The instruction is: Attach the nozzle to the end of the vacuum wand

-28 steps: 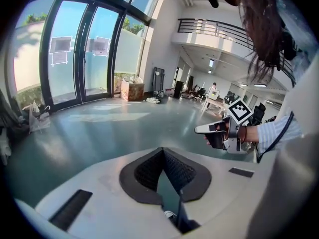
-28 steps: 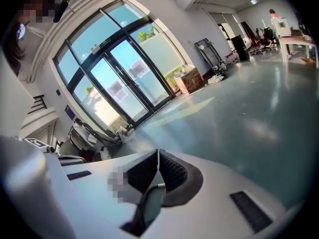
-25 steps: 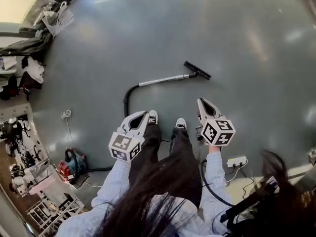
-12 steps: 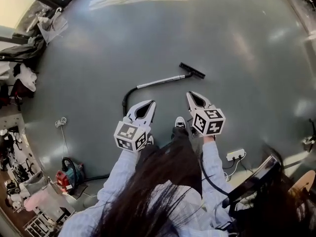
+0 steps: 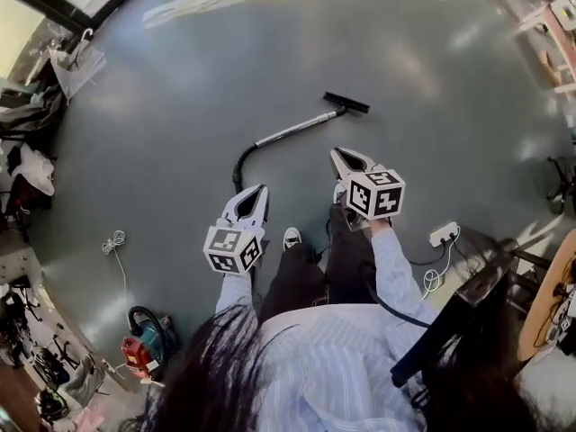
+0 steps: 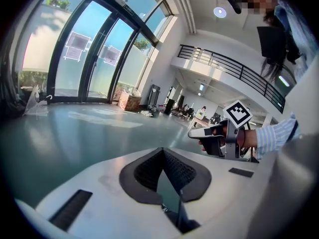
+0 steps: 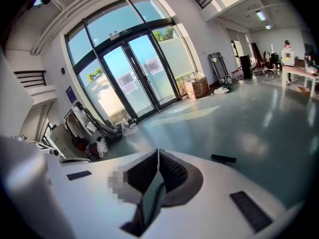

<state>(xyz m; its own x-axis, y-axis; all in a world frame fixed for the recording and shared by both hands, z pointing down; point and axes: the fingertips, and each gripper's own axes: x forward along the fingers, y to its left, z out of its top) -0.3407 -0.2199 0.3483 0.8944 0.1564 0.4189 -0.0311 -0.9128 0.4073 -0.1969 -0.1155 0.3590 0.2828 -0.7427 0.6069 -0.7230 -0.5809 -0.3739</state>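
While nozzle sits on wand, far on floor, left gripper and right gripper, jaws closed empty, were raised: task judged done.

The nozzle is black, the wand silver, the vacuum seemingly red.

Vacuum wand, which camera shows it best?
The head view: the whole silver wand lies on the floor. The left gripper view misses it; the right gripper view shows only a dark bar, perhaps its nozzle.
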